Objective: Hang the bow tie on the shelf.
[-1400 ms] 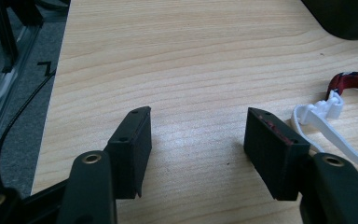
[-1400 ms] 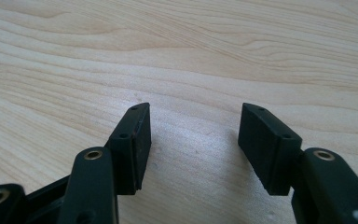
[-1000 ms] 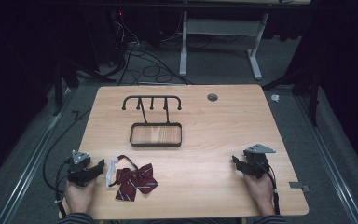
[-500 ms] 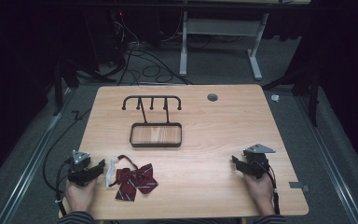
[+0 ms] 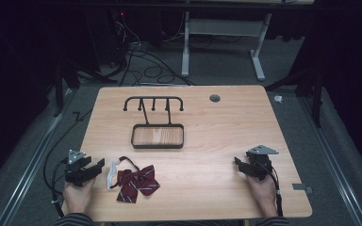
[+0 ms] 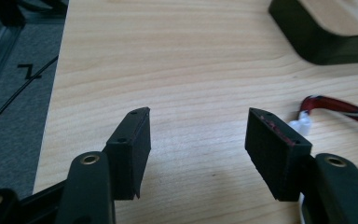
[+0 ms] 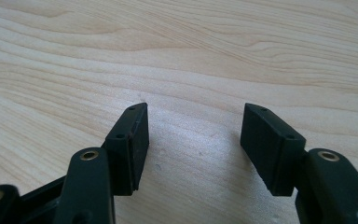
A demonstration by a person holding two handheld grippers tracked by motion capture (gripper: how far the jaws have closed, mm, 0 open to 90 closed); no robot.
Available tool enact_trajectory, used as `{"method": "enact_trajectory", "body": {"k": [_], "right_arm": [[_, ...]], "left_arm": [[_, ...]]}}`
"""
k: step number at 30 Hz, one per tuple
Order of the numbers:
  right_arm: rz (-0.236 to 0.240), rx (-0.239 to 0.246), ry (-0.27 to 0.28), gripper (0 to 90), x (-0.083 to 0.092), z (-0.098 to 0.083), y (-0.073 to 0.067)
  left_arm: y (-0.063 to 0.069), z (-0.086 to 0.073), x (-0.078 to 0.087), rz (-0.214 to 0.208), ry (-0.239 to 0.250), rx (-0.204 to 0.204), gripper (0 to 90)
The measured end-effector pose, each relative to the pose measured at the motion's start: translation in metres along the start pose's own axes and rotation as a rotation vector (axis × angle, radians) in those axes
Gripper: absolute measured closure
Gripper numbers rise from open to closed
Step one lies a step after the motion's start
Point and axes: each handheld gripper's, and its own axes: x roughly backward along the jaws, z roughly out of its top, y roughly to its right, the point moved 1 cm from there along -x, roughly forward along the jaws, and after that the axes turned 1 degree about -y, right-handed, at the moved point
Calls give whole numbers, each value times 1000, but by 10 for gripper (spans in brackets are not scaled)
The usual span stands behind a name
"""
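High view: left gripper point(image 5: 94, 168) is sitting at the lower left of the frame, on the near left part of the wooden table point(image 5: 217, 136), with a hand point(image 5: 78, 195) gripping it from below. Its jaws are standing wide apart and are gripping nothing; in the left gripper view point(image 6: 198, 135) bare tabletop is showing between them.

Dark red striped bow tie point(image 5: 134, 182) is lying flat on the table just beside that gripper, toward frame centre. Its white clasp end point(image 5: 111, 173) is lying nearest the jaws; in the left gripper view the white clasp point(image 6: 302, 125) is showing just behind the right-hand jaw, whether touching it cannot be told, and the red strap point(image 6: 340, 106) is running off to the right edge.

Right gripper point(image 5: 239, 165) is resting at the lower right of the high view, well apart from the tie, jaws likewise spread wide and holding nothing, over bare wood in the right gripper view point(image 7: 193, 128).

Black metal hook rack point(image 5: 153, 103) with its tray base point(image 5: 158, 136) is standing at upper centre of the table, apart from both grippers
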Motion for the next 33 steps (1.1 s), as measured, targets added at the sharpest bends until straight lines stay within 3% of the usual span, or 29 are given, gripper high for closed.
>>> {"method": "enact_trajectory", "body": {"k": [3,9,17,23,33], "right_arm": [[0,0,0,433,0,0,0],[6,8,1,427,0,0,0],[12,13,1,426,0,0,-1],[12,13,1,427,0,0,-1],[20,11,2,425,-1,0,0]], "left_arm": [[3,5,5,-16,6,-13,412],[25,22,19,-55,12,-103,428],[45,30,8,-95,-25,-166,462],[47,28,-5,-100,-95,-182,497],[50,28,-18,-79,-127,-176,538]]}}
